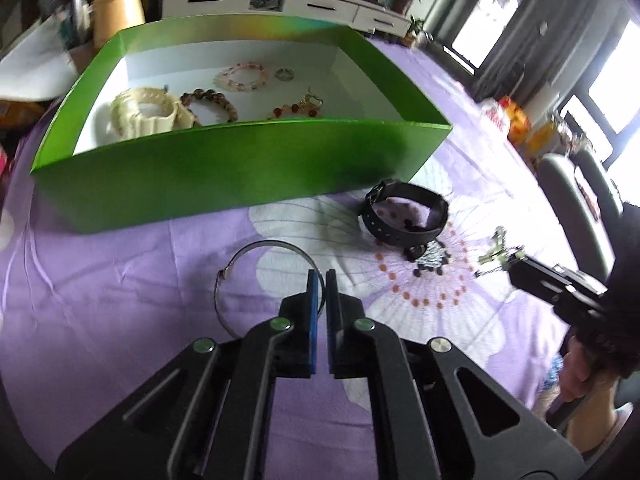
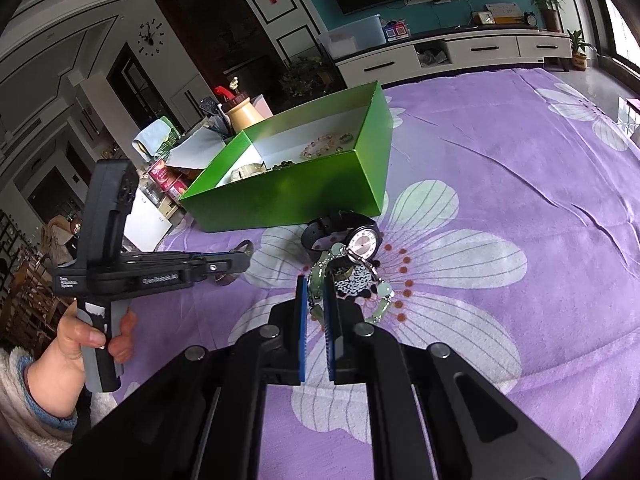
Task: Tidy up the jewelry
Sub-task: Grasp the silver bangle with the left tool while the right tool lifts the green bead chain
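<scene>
My left gripper [image 1: 322, 276] is shut on a thin silver bangle [image 1: 248, 252] and holds it just above the purple cloth, in front of the green box [image 1: 240, 160]. The box holds several bracelets, among them a cream one [image 1: 144, 112] and a pink bead one [image 1: 242, 76]. My right gripper [image 2: 315, 280] is shut on a green jade bead bracelet [image 2: 320, 276], which hangs over the cloth beside a black wristwatch [image 2: 360, 240]. The watch also shows in the left wrist view [image 1: 404, 214].
A purple flowered cloth [image 2: 500, 184] covers the table. Bottles, a yellow jar [image 1: 118, 12] and clutter stand behind the box on the left. A white TV cabinet [image 2: 460, 50] lines the far wall. Snack packets [image 1: 516, 120] lie at the right table edge.
</scene>
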The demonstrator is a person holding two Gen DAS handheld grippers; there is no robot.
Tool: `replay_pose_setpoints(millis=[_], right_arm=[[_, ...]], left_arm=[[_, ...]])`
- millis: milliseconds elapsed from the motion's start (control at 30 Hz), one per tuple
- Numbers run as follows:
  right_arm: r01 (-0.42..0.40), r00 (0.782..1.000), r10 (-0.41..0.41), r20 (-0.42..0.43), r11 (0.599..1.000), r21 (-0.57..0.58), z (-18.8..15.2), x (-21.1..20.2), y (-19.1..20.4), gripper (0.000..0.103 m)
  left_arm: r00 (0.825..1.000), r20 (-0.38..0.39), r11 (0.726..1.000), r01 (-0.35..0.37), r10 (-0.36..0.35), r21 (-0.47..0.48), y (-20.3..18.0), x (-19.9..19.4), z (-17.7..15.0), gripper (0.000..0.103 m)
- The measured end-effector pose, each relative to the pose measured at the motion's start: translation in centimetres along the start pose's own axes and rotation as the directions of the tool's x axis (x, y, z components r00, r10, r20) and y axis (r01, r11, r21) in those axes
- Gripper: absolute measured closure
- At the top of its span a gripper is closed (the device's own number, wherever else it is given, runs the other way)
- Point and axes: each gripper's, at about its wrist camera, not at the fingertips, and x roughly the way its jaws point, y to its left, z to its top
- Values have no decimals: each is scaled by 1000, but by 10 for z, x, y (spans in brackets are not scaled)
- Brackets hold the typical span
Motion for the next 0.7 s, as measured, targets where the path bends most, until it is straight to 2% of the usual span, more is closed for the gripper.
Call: replay_pose_setpoints(millis=[133, 200, 433, 700], right_arm=[[-11, 1000, 11, 5, 1000, -19, 1, -4, 9, 96], [-17, 1000, 17, 12, 999, -31, 3, -6, 14, 96], [-43, 999, 45, 29, 996, -74, 9, -13, 35, 96], [-55, 997, 61, 45, 993, -107, 16, -16, 51, 96]], left_arm=[[996, 61, 994, 74, -70, -77, 12, -34, -13, 100], [993, 90, 992, 84, -76, -97, 16, -50, -18, 100], [984, 171, 987, 78, -53, -140, 28, -96, -30, 100], [976, 217, 979, 71, -28, -191, 47, -120, -41, 100]])
